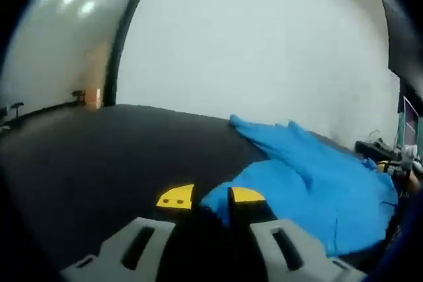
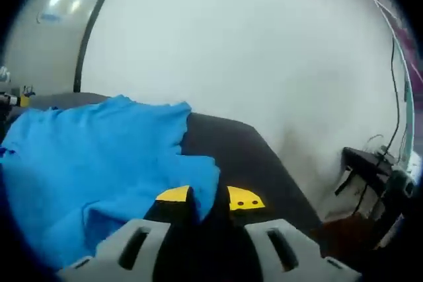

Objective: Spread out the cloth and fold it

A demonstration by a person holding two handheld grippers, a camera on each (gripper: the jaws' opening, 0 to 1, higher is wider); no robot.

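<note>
A bright blue cloth [image 1: 317,176] lies rumpled on the dark table [image 1: 99,156], bunched in loose folds, one corner reaching toward the table's far edge by the white wall.

The left gripper [image 1: 211,198] rises from 6 o'clock in the left gripper view, its yellow-tipped jaws drawn close together and pinching the edge of the blue cloth [image 1: 317,176] at its 7 o'clock corner. The right gripper [image 2: 209,197], likewise from 6 o'clock in the right gripper view, has its jaws clamped on the cloth's 4 o'clock corner.
</note>
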